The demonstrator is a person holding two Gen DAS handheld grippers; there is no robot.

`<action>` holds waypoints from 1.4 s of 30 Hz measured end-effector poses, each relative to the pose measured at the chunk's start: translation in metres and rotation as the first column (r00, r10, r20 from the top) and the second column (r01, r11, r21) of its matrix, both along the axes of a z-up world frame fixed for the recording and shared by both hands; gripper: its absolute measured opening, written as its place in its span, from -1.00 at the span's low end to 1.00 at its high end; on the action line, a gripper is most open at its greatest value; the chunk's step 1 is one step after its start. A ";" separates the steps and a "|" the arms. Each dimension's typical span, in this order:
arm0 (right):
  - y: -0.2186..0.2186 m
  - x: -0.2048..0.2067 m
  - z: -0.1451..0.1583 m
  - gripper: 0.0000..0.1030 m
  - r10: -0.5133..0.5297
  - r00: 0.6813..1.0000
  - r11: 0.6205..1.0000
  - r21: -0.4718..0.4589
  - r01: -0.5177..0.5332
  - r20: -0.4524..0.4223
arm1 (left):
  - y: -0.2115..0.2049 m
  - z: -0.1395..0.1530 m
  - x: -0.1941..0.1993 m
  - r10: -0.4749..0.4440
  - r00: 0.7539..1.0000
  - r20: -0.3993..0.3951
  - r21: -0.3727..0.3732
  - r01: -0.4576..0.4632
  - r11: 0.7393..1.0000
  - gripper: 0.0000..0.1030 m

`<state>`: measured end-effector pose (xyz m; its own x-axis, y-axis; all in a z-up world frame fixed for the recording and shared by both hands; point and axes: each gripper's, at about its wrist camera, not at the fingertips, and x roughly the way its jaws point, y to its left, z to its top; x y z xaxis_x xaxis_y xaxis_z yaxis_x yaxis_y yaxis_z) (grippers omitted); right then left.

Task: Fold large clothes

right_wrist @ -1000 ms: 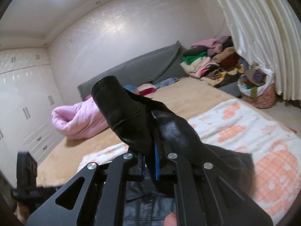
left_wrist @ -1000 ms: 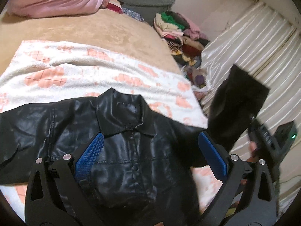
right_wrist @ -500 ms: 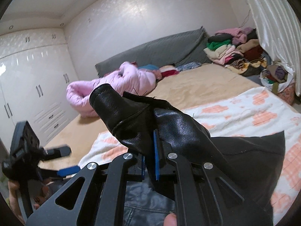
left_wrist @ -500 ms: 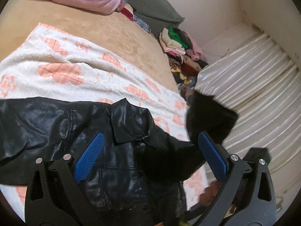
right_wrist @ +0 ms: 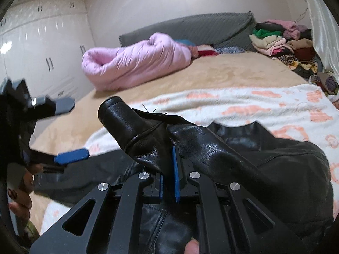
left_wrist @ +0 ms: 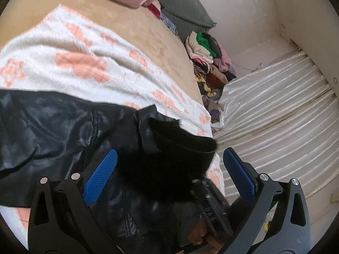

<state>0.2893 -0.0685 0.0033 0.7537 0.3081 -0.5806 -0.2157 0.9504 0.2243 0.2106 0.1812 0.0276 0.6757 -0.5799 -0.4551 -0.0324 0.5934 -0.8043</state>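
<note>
My right gripper [right_wrist: 169,169] pinches the jacket [right_wrist: 264,169] sleeve [right_wrist: 131,131], jaws starting to part. My left gripper [left_wrist: 169,169] gapes wide, empty, above the jacket.

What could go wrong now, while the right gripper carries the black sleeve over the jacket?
1. The right gripper pinches only a small bunch of the sleeve near its cuff; smooth leather may slip out before it is laid down.
2. The left gripper is open and holds nothing, so the jacket could drag across the blanket and lose its flat shape.
3. The two grippers are close together and could collide.
</note>
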 end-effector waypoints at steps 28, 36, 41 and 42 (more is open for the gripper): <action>-0.056 -0.082 -0.030 0.91 0.101 0.981 0.995 0.031 -0.097 -0.168 | -0.039 -0.092 0.007 -0.014 0.957 -0.291 0.117 0.051 0.992 0.82; -0.163 -0.096 0.001 0.65 -0.155 0.980 0.987 0.014 0.158 -0.124 | -0.045 -0.058 0.009 0.040 0.987 -0.157 0.174 -0.012 0.985 -1.00; -0.219 -0.082 0.025 0.42 -0.287 0.956 0.956 -0.080 0.282 -0.057 | -0.040 -0.007 -0.009 0.028 1.000 0.011 0.256 -0.030 0.966 -1.00; -0.227 -0.076 0.026 0.41 -0.306 0.950 0.950 -0.084 0.300 -0.058 | -0.039 -0.002 -0.012 0.031 0.999 0.036 0.276 -0.039 0.960 -1.00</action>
<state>0.2134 -0.2951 0.0297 0.7617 0.0259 -0.6474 0.0987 0.9829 0.1554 0.1981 0.1425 0.0256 0.7097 -0.4101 -0.5728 -0.0349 0.7916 -0.6100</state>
